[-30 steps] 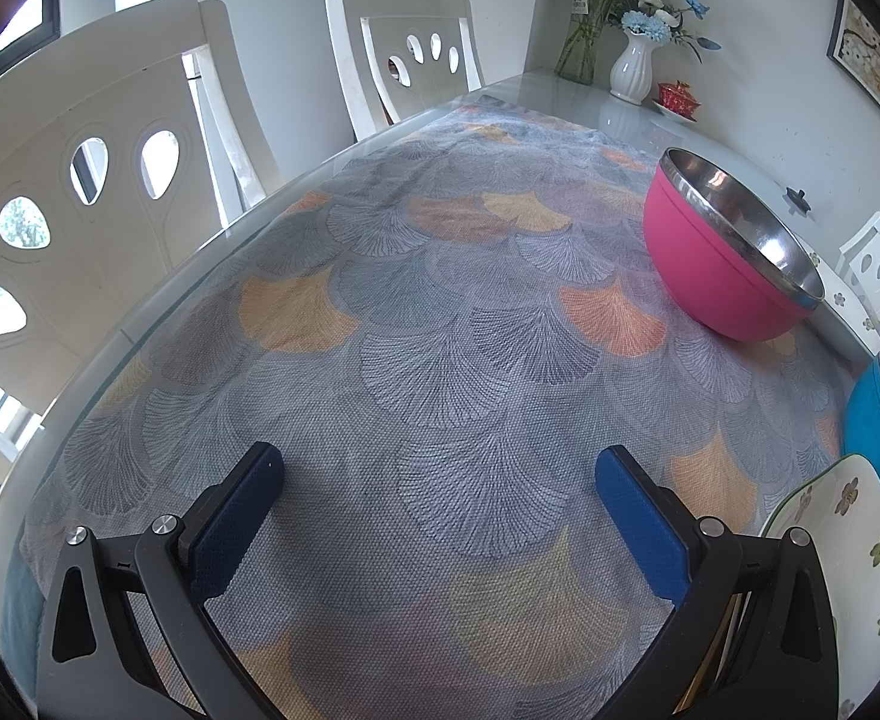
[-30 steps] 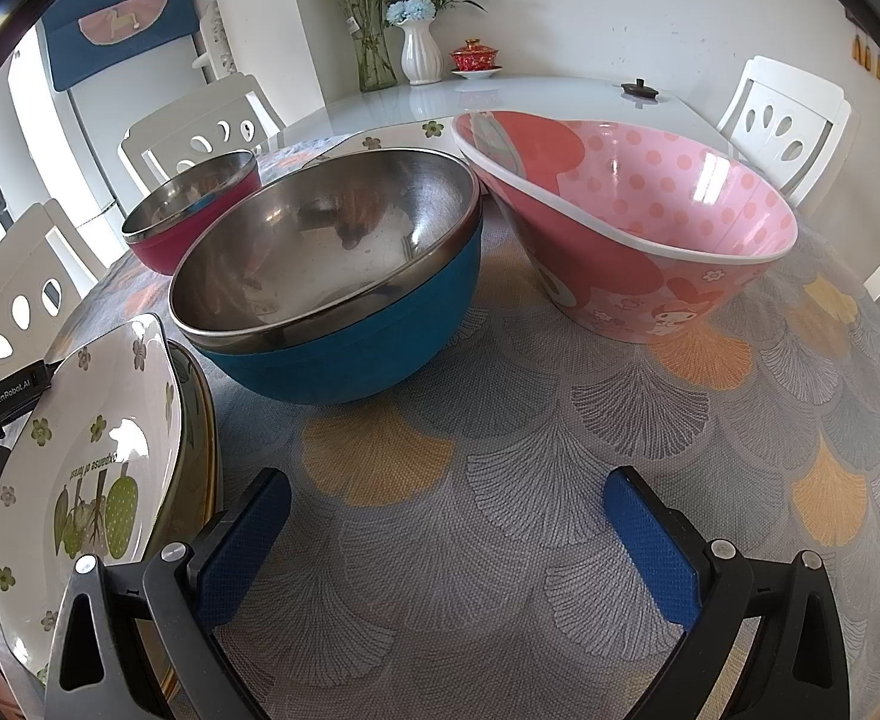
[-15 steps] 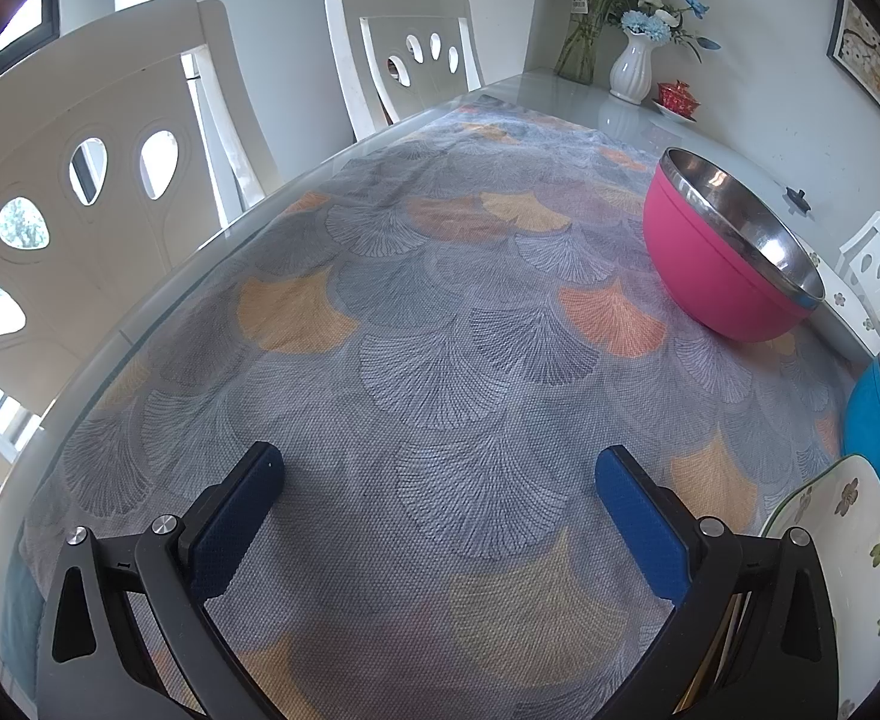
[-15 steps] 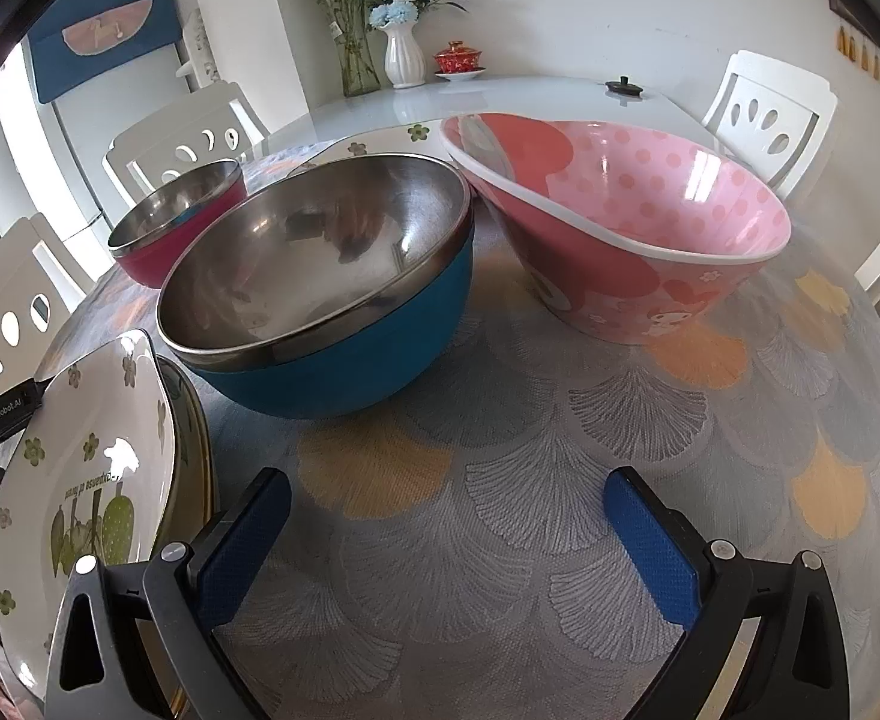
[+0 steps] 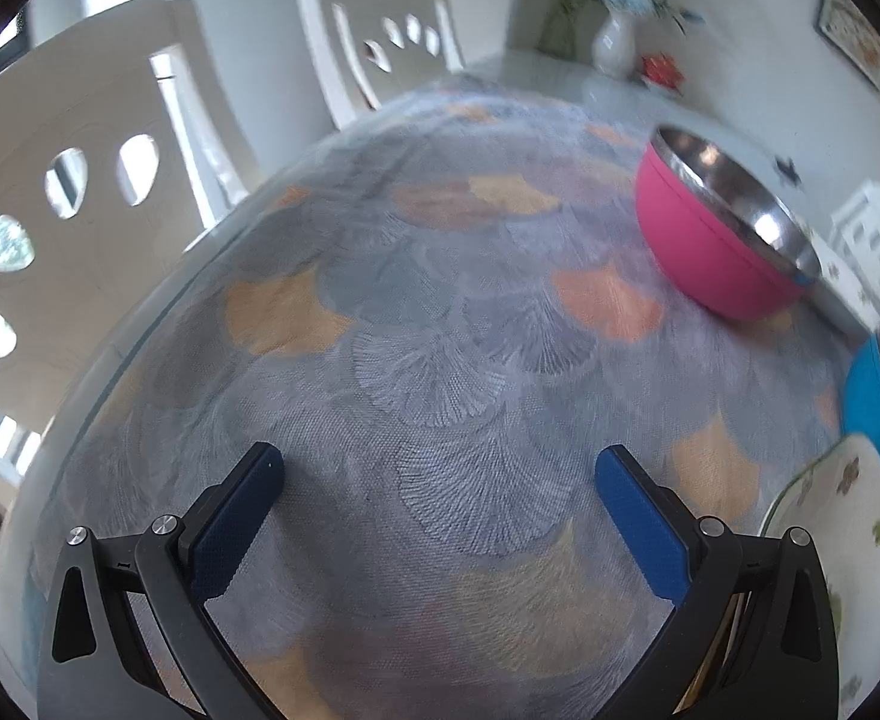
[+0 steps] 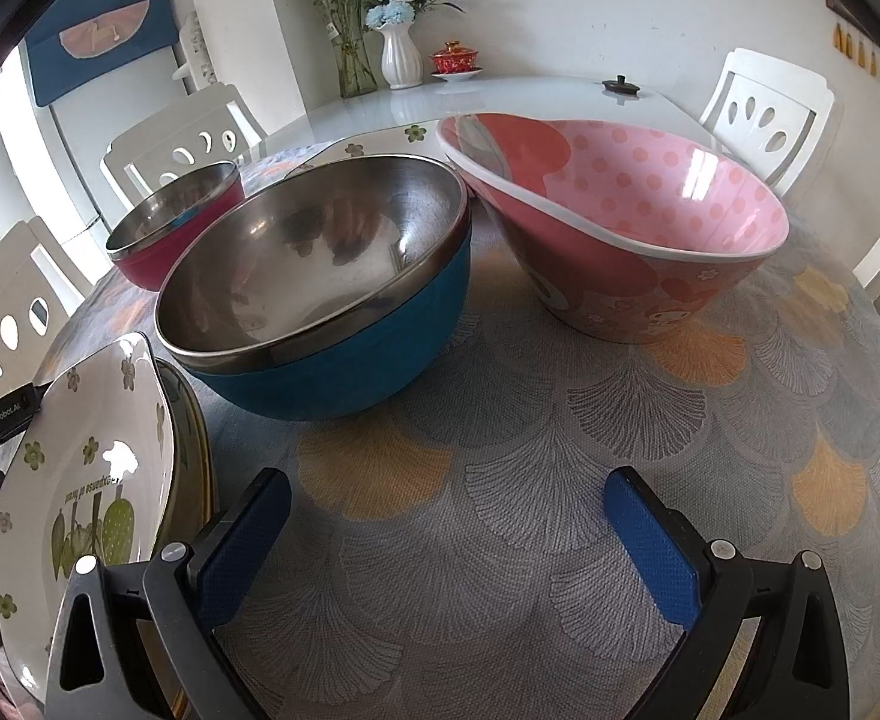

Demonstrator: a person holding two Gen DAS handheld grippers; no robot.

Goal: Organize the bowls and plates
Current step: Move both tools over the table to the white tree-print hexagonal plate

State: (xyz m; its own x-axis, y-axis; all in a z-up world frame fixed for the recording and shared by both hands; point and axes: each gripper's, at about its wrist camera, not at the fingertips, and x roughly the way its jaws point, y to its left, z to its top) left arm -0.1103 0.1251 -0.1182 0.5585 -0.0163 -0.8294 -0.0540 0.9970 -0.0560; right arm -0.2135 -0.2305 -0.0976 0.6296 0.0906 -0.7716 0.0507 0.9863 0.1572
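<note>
Both claws hang spread and empty over the cloth: right gripper (image 6: 447, 531) faces the blue bowl (image 6: 344, 360) beside the pink bowl (image 6: 620, 228); left gripper (image 5: 440, 504) has the floral plate (image 5: 842, 546) at its right

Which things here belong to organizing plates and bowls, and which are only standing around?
For the job:
blue bowl
magenta bowl
pink dotted bowl
white flowered plate, with another plate under it

Just there:
white flower vase
glass vase
red lidded cup
chairs
</note>
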